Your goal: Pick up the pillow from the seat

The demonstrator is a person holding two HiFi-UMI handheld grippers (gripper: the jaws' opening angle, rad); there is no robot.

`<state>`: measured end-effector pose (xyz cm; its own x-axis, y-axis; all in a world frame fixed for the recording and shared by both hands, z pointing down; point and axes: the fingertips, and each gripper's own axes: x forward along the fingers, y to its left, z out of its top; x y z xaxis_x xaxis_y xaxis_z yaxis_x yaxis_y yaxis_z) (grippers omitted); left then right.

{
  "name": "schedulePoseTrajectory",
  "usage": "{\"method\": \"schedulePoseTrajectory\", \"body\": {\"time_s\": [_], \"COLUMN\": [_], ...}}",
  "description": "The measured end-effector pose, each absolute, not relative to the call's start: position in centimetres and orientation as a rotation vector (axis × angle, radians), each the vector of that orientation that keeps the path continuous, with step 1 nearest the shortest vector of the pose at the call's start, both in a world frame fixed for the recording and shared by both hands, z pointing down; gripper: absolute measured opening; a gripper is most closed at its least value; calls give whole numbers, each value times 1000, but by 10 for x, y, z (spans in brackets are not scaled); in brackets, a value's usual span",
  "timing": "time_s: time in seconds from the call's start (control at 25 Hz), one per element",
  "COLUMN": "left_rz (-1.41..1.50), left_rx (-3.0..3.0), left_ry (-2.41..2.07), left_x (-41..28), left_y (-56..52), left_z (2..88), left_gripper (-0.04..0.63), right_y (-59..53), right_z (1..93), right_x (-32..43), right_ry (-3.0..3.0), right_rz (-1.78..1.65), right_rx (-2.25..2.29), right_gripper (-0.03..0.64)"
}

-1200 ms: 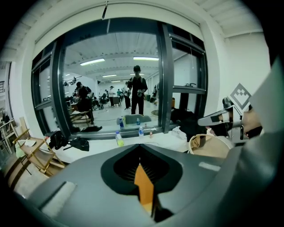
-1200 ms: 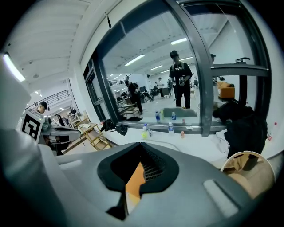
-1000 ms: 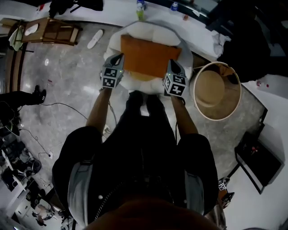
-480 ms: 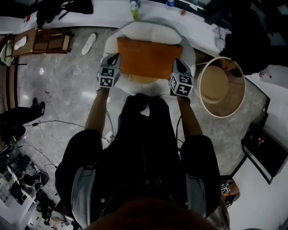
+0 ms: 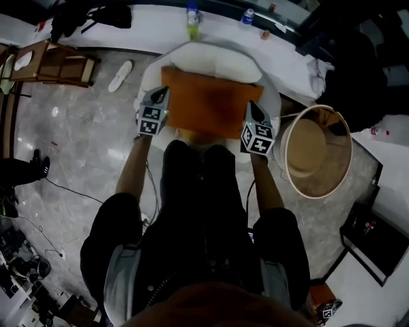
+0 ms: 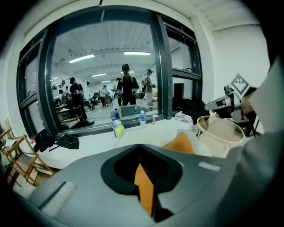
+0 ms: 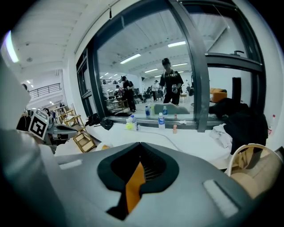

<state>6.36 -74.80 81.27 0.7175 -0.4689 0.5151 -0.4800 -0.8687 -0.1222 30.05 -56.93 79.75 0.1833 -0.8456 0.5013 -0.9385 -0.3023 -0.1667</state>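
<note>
Grasping the rectangular orange fabric pillow (image 5: pixel 208 102) at its 9 and 3 o'clock edges, the clenched jaws of the left gripper (image 5: pixel 161 97) and right gripper (image 5: pixel 252 108) hold it over the round white seat (image 5: pixel 211 57), a round beige basket (image 5: pixel 305 148) at 3 o'clock.

Open-plan lab or studio hall, not a home. Dark-framed glass wall (image 6: pixel 102 66); behind it ceiling strip lights (image 6: pixel 137 53) and people (image 6: pixel 126 84) standing among desks. Polished stone floor (image 5: pixel 83 128), white ledge (image 5: pixel 153 25) with bottles (image 5: pixel 192 14), folding wooden frame (image 5: pixel 57 60).
</note>
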Motion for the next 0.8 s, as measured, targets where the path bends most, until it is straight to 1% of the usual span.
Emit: {"method": "schedulePoseTrajectory", "body": {"time_s": [0.12, 0.4, 0.68, 0.8], "left_rz": [877, 783, 738, 669], "left_rx": [2931, 2922, 2994, 3013], "left_ry": [-807, -857, -946, -925], "left_x": [68, 73, 62, 59], "left_y": [-752, -766, -805, -804], "left_z": [851, 928, 987, 1006], "left_gripper": [11, 11, 12, 34], "right_y": [-576, -579, -596, -587], "right_z": [833, 927, 977, 993], "right_x": [308, 325, 349, 348], "right_ry": [-1754, -1752, -1804, -1807], "right_rz": [725, 677, 527, 420], "right_rx": [2270, 2215, 2226, 2218], "right_gripper": [3, 3, 3, 4]}}
